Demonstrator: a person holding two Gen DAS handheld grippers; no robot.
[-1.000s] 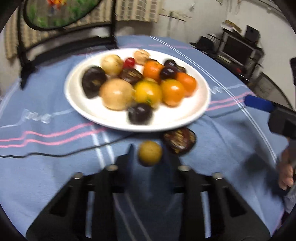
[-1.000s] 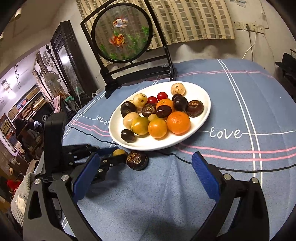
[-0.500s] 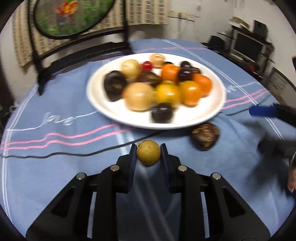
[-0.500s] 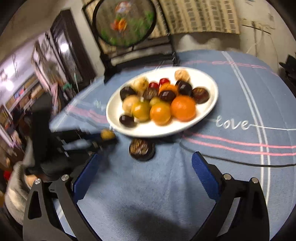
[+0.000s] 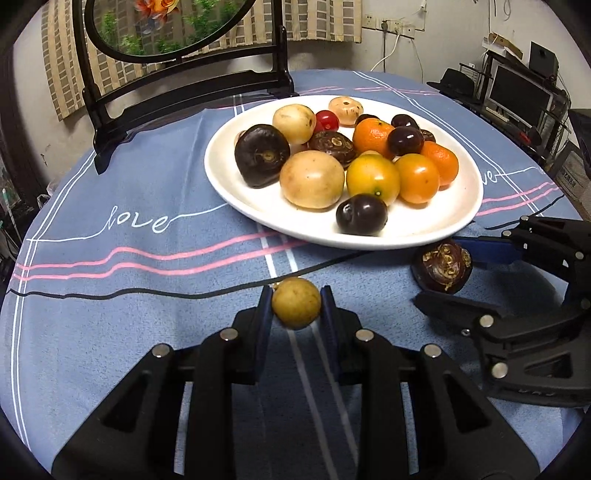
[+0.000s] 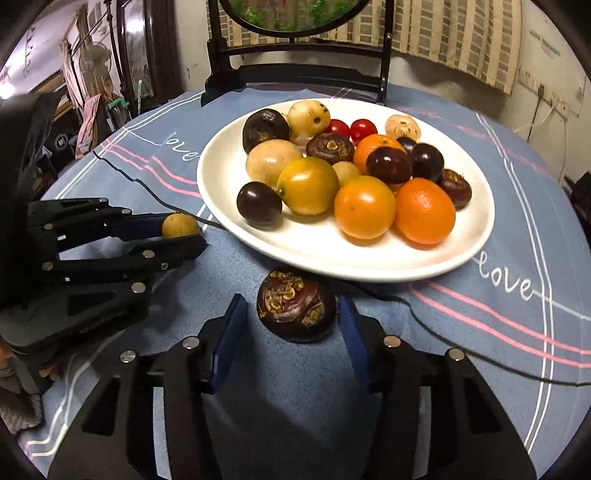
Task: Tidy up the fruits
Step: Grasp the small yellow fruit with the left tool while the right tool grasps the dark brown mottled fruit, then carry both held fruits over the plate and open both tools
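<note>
My left gripper (image 5: 296,303) is shut on a small yellow-brown fruit (image 5: 296,308), held just in front of the white plate (image 5: 458,218); the fruit also shows in the right wrist view (image 6: 180,225). The plate holds several fruits: oranges, dark plums, tan round fruits, cherry tomatoes. A dark brown chestnut-like fruit (image 6: 296,309) lies on the blue cloth against the plate's near rim. My right gripper (image 6: 293,321) is open with its blue-padded jaws on either side of this fruit, not touching it. It also shows in the left wrist view (image 5: 441,266).
A black stand with a round painted panel (image 5: 177,33) stands behind the plate. A thin black cable (image 6: 443,328) runs across the blue tablecloth (image 5: 110,295) in front of the plate. Shelves and a monitor (image 5: 521,88) stand beyond the table's right edge.
My left gripper closed on the small yellow-brown fruit and holds it steady. My right gripper moved in from wide open and narrowed around the dark brown fruit on the cloth.
</note>
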